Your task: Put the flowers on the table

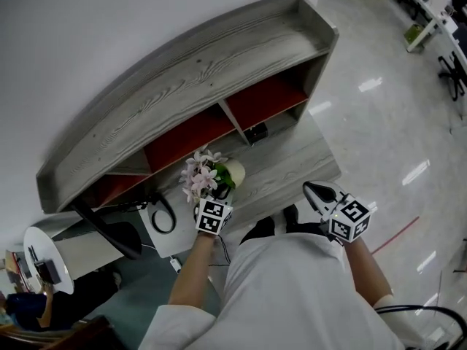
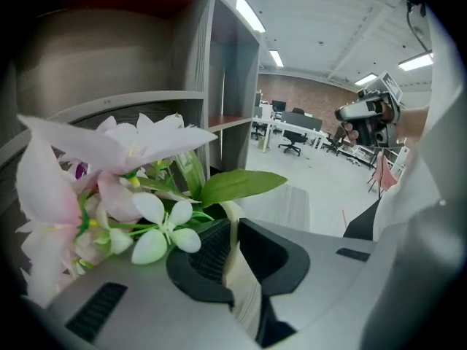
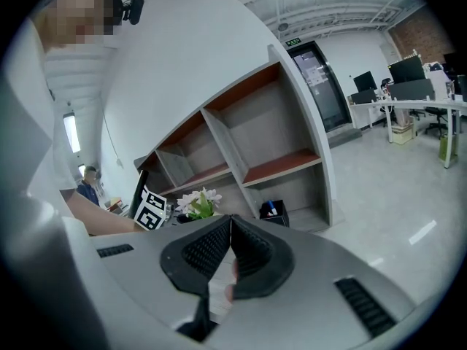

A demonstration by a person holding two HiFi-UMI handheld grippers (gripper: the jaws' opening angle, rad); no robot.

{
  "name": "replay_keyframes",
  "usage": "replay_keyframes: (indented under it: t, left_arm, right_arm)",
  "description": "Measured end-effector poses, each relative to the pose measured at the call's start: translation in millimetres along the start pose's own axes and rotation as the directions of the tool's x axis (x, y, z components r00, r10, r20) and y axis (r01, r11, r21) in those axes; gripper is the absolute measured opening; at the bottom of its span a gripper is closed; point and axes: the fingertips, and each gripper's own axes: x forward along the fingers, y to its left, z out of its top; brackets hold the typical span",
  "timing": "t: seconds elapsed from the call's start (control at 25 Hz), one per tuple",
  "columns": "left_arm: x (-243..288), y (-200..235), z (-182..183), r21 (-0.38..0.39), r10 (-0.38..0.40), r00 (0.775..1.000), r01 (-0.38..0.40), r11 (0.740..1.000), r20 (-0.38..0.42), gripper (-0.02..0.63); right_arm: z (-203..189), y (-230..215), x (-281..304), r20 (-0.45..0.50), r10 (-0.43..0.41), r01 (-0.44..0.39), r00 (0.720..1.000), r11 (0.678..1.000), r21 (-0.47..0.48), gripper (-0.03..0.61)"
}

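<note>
Pink and white flowers [image 1: 201, 173] with green leaves stand in a cream pot [image 1: 235, 170] over the grey desk top [image 1: 292, 159], in front of the shelf's lower compartments. My left gripper [image 1: 221, 193] is shut on the pot's rim. In the left gripper view the cream wall [image 2: 244, 286] is pinched between the black pads of the left gripper [image 2: 232, 228], and the blossoms [image 2: 124, 195] fill the left side. Whether the pot rests on the desk I cannot tell. My right gripper [image 1: 315, 190] hangs to the right over the desk's front edge, shut and empty [image 3: 230, 223]. It sees the flowers [image 3: 195, 201] from afar.
A grey shelf unit [image 1: 182, 93] with red backing rises behind the desk. A small black box [image 1: 255, 132] sits in a lower compartment and a black cable [image 1: 162, 214] loops at the desk's left end. A round white table [image 1: 47, 257] stands at the far left, shiny floor to the right.
</note>
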Motion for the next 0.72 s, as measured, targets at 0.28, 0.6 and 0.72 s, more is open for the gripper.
replay_keyframes:
  t: [0.28,0.6,0.72]
  left_arm:
    - [41,25,-11,0.087,0.014,0.997,-0.007,0.996,-0.075,0.051]
    - [86,47,-17,0.161,0.024,0.986,0.003,0.987,-0.166,0.051]
    - [103,53,-17,0.189,0.03,0.981,0.007,0.982,-0.192,0.051]
  right_arm:
    - [-2,-7,1,0.014,-0.063,0.062,0.998,0.997,0.041,0.018]
    - [-17,-14,-7,-0.016,-0.122,0.123,0.992,0.989,0.077,0.018]
    - [-22,-16,-11,-0.019,-0.145,0.146,0.989,0.985,0.096,0.018]
